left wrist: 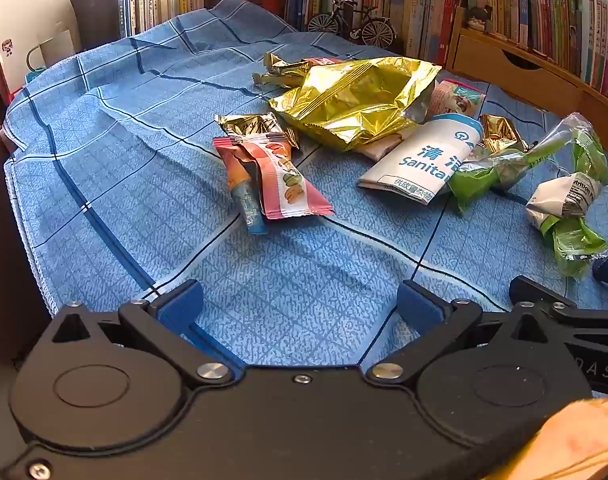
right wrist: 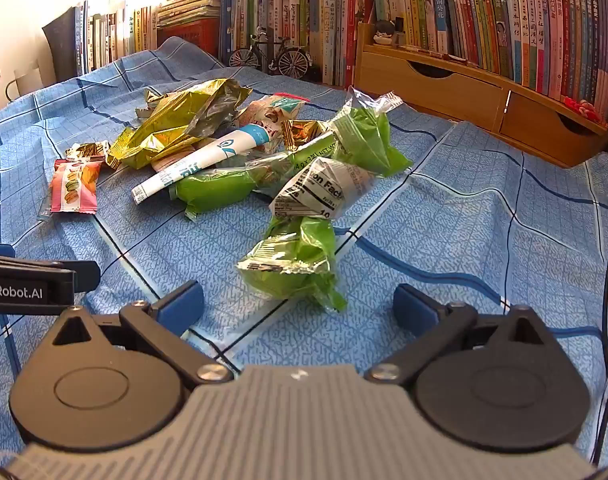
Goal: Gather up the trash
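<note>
Right, nothing's collected yet: my left gripper (left wrist: 300,308) and right gripper (right wrist: 300,306) hover with jaws spread and empty, wrappers (right wrist: 292,264) all over the blue-checked cloth (right wrist: 463,220).

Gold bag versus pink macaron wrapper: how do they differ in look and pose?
The gold bag is shiny foil, crumpled, with its mouth gaping; the pink wrapper is matte, printed with macarons, and lies mostly flat. The gold bag is clearly larger than the pink wrapper. The gold bag sits in the main pile, overlapping the white paper bag; the pink wrapper lies off to the pile's side over a smaller blue-tipped wrapper. Both rest on the blue checked cloth, ungripped.
</note>
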`<state>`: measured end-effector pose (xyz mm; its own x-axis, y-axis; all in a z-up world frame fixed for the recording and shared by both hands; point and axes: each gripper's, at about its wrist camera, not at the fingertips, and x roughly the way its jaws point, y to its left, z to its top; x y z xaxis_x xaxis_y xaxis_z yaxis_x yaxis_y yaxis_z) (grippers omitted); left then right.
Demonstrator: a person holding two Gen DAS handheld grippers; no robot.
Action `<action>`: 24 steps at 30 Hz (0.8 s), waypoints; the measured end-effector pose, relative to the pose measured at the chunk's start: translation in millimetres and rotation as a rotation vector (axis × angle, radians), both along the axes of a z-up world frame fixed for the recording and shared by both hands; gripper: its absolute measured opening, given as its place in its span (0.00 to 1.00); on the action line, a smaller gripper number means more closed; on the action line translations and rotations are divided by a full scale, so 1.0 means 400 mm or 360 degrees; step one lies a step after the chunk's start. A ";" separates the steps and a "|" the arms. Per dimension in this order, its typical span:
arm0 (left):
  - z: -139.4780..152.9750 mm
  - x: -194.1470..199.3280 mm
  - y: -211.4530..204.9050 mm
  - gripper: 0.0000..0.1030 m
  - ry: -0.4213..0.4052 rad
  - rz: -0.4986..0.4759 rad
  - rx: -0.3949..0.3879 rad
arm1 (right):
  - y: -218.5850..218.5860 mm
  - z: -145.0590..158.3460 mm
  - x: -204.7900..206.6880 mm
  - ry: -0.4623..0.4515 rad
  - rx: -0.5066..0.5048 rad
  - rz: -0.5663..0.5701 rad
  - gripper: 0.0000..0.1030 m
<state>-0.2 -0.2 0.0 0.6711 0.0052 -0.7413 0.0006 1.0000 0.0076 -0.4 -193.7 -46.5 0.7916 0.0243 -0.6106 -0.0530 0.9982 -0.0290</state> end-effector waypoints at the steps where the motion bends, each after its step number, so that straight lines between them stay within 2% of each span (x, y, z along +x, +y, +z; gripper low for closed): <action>1: 0.000 0.000 0.000 1.00 -0.0001 0.0000 0.0000 | 0.000 0.000 0.000 -0.0001 0.0003 0.0000 1.00; 24: 0.000 0.000 0.000 1.00 -0.0004 0.0001 0.0000 | 0.002 -0.001 0.001 0.0002 -0.0005 -0.0001 1.00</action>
